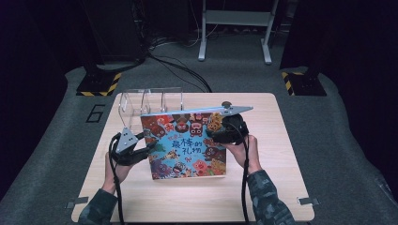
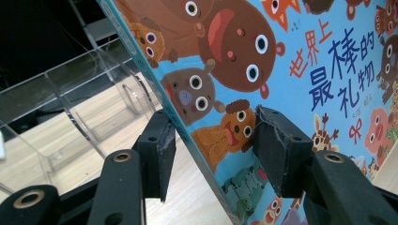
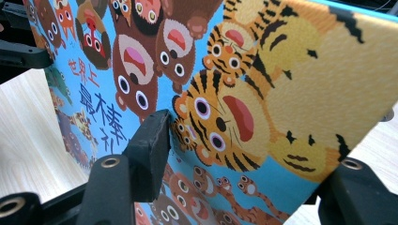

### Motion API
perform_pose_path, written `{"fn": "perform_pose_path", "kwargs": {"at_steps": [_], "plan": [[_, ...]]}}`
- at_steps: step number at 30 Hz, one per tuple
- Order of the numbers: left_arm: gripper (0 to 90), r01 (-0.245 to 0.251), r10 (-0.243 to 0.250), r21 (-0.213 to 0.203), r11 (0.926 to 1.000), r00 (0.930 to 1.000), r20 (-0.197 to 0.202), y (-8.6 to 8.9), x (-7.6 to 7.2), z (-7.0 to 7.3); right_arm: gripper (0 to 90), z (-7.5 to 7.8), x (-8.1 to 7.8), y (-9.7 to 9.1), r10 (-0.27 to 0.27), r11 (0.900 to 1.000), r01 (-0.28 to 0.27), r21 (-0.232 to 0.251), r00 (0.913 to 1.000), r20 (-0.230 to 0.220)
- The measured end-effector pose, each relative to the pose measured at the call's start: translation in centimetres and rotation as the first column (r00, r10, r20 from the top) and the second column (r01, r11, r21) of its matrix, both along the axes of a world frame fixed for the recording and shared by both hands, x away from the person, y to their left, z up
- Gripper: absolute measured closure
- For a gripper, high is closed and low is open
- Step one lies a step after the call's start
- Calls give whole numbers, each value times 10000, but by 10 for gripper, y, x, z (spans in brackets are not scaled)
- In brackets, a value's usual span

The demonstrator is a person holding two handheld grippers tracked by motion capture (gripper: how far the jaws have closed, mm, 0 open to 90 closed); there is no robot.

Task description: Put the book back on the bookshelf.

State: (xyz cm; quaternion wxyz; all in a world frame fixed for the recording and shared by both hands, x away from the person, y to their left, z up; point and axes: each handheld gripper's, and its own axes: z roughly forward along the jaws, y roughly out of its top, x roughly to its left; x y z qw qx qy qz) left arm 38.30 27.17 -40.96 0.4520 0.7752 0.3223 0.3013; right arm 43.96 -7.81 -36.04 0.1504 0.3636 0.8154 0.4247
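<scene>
Lifting is the step in hand, by my reading: a picture book (image 1: 185, 143) with cartoon animals on a blue cover is held tilted above the wooden table (image 1: 277, 154), its lower edge near or on the tabletop and its upper edge raised toward the clear acrylic rack (image 1: 150, 101) at the far left of the table. The likely aim is to stand the book in one of the rack's slots, though nothing is in the rack yet.

Left gripper (image 1: 143, 145) pinches the book's left edge; in the left gripper view its two black pads (image 2: 157, 157) sit on either side of the spine, one on the back and one pressed on the cover. Right gripper (image 1: 220, 131) clamps the upper right part of the book; in the right gripper view one jaw lies on the tiger artwork and the other comes up from behind the book's far edge.

Both forearms come in from the near side, sleeves in camouflage cloth, hands wrapped round the gripper bodies, the right hand (image 1: 246, 150) reaching higher and farther forward than the left hand (image 1: 117, 171).

Next the book needs turning fully upright, carrying back and left, and its lower edge lining up with a slot between the clear dividers before either grip eases
</scene>
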Motion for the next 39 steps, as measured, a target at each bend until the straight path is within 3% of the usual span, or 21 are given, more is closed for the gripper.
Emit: {"fn": "perform_pose_path", "kwargs": {"at_steps": [6,12,15,17,21,25,29,32,39], "plan": [[506,-158,146,217,9996,9986,508,-1,-2,1,421,2,0,1,150,9999,-149,-42,9996,251],[522,-116,119,-74,9999,9986,508,3,-5,-1,436,2,-2,0,354,9994,-355,1,9991,244],[520,19,-13,-242,9997,9997,256,4,-5,1,445,2,-4,-1,447,9990,-449,42,9987,262],[523,-63,61,50,10000,9993,355,2,-5,2,445,2,-6,-1,411,9992,-411,6,9986,328],[528,-308,298,117,9995,9966,764,-1,-5,1,445,2,-4,-2,402,9992,-403,12,9975,589],[533,-356,363,-92,9993,9953,903,-1,-5,-1,446,2,-2,-1,443,9990,-446,34,9971,611],[525,-12,38,-445,9990,9983,585,4,-5,1,464,2,-4,-4,662,9977,-668,123,9969,419],[518,152,-123,-839,9964,9993,348,6,-2,3,464,2,-5,-4,738,9973,-740,20,9954,619],[549,-18,50,-442,9990,9973,727,5,-2,2,463,0,-3,-4,690,9976,-697,50,9932,941]]}}
